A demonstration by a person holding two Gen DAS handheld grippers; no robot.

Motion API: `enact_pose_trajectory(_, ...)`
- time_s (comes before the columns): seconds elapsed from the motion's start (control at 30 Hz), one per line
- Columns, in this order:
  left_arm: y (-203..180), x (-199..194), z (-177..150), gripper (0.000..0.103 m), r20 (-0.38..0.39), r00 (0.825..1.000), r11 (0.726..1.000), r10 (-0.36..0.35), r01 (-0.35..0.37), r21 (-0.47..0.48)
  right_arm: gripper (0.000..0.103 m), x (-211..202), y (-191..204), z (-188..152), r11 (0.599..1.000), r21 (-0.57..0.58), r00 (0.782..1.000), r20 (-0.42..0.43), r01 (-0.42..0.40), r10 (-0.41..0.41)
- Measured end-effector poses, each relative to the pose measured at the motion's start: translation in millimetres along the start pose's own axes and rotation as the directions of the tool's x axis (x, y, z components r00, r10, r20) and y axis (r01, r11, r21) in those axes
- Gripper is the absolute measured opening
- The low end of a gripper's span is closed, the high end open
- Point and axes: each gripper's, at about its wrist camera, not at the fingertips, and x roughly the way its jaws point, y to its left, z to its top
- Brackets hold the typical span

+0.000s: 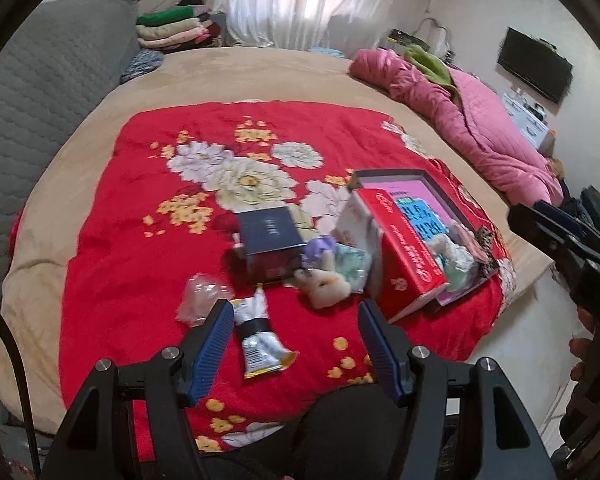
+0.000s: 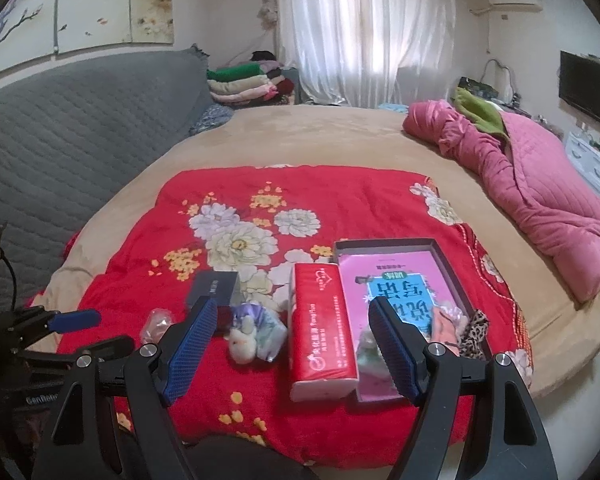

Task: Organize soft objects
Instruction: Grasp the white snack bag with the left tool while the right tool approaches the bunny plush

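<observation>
plush bunny (image 1: 327,286) lies on the red floral blanket (image 1: 148,216), just left of the red tissue pack (image 1: 404,264) that leans on the open gift box (image 1: 428,192). beside that pack's left face i see a mint cloth (image 1: 354,264), and left of the bunny a navy box (image 1: 270,236). my left gripper (image 1: 296,316) hangs part open over a crumpled snack wrapper (image 1: 260,340), gripping nothing. my right gripper (image 2: 292,312) is spread wide, empty, above the pack.
</observation>
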Motion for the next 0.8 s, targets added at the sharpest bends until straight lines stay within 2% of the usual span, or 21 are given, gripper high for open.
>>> enact_pose_trajectory(0.43, 58, -8, -11, 0.064, -0.004, 0.997, 0.992, 0.073, -0.073, -0.106, 0.079, 15, 32, -10, 0.997, -0.069, 0.998, -0.038, -0.045, 0.042)
enact_pose_trajectory(0.8, 58, 23, -31, 0.064, -0.088, 0.993, 0.992, 0.078, -0.086, -0.097, 0.079, 39, 54, -25, 0.989, -0.123, 0.994, -0.087, -0.079, 0.069)
